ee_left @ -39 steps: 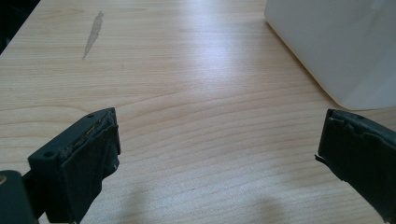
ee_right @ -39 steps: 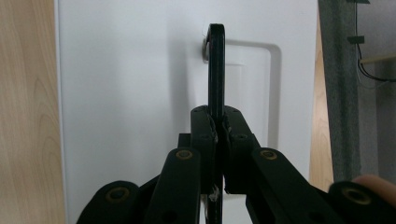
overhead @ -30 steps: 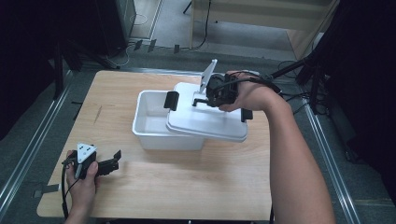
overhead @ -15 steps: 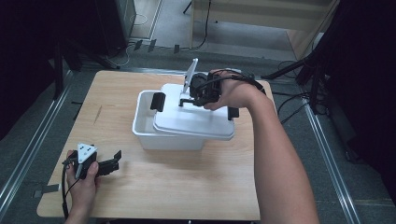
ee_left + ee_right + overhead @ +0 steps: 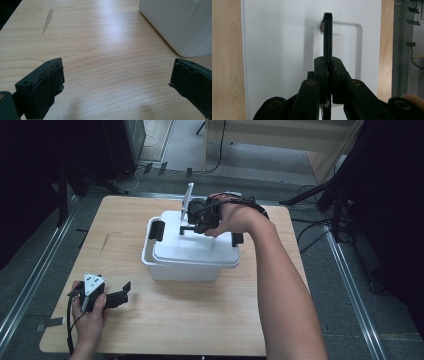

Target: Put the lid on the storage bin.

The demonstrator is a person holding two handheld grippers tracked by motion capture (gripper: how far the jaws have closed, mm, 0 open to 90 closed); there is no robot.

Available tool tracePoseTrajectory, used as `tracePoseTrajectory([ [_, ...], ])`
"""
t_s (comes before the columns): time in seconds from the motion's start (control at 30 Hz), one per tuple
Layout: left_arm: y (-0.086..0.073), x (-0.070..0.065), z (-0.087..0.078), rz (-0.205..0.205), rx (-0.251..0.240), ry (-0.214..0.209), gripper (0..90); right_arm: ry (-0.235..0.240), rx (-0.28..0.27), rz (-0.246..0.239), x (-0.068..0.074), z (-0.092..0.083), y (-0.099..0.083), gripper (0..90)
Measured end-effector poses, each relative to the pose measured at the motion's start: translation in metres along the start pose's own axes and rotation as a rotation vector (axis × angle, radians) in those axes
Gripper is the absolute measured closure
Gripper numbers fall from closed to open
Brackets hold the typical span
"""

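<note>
White lid gripped by its black handle over the bin

Right claw [image 5: 328, 68] is closed tight on the thin black handle [image 5: 327, 35] of the white lid [image 5: 284, 50], its jaws pinching the bar from both sides. In the high view this claw [image 5: 192, 222] sits above the lid [image 5: 192, 252], near the lid's 12 o'clock edge, with the person's right hand [image 5: 232, 217] reaching in from 5 o'clock. The lid lies over the white bin [image 5: 172, 267], shifted toward 4 o'clock so the bin's 9 o'clock end with its black latch [image 5: 157, 229] stays uncovered. The bin stands at the desk's [image 5: 200, 325] centre.

Left claw [image 5: 116, 82] is spread wide with nothing between its jaws, low over bare wood, the bin's corner [image 5: 180, 27] at its 1 o'clock. In the high view the left hand [image 5: 90, 312] holds it at the desk's 8 o'clock corner, well apart from the bin.
</note>
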State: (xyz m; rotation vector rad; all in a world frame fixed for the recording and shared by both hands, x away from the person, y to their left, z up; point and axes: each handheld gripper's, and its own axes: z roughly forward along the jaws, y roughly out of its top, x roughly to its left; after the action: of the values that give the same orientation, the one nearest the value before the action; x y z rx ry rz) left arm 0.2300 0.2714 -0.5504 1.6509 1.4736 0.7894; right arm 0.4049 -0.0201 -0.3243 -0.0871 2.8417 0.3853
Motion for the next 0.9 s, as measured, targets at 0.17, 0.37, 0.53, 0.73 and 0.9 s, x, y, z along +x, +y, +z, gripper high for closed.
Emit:
tracePoseTrajectory([
  [0.17,0.000,-0.001,0.000,0.006,0.002,0.000,0.0,0.003,-0.006,-0.018,-0.003,0.005,0.007,85.8],
  [0.37,0.000,-0.001,0.000,0.005,0.006,-0.002,0.0,0.002,0.009,-0.006,-0.005,0.009,0.014,85.8],
  [0.53,0.000,-0.001,0.000,0.004,0.005,-0.003,0.0,0.009,0.004,-0.011,-0.005,0.014,0.021,85.8],
  [0.73,0.000,0.000,0.000,0.001,0.001,-0.009,0.0,0.014,0.014,-0.014,-0.005,0.020,0.026,85.8],
  [0.9,0.000,-0.001,0.001,0.003,0.005,-0.009,0.0,0.021,0.010,-0.008,-0.007,0.022,0.029,85.8],
])
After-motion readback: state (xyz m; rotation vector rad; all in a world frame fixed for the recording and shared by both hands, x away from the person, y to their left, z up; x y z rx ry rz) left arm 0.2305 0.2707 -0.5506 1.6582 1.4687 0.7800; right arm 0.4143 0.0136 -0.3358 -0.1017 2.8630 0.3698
